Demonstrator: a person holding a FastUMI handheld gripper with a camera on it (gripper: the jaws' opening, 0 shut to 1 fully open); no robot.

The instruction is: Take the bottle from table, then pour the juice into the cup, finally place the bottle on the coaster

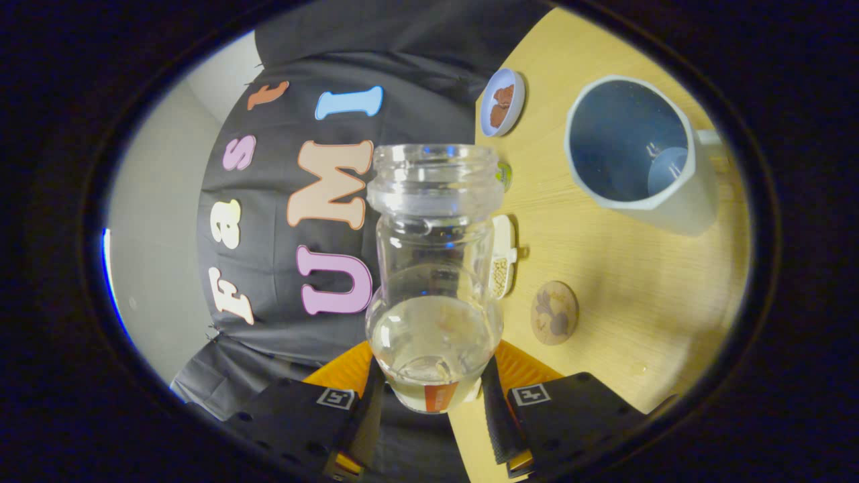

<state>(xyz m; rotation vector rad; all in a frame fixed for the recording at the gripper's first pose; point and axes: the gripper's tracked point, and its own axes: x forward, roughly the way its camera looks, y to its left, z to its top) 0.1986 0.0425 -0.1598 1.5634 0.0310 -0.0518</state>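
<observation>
Both gripper (pixel 433 392) fingers clamping bottle (pixel 435 268) base

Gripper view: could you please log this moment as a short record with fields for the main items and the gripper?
gripper: shut on the bottle, one finger on each side of its base
bottle: clear, uncapped, held off the table and tipped, a little pale liquid at its base
cup: white outside, blue inside, on the table beyond the fingers
coaster: round, brown, bare, between gripper and cup
table: light wood
small dish: beyond the cup, brown item inside
</observation>
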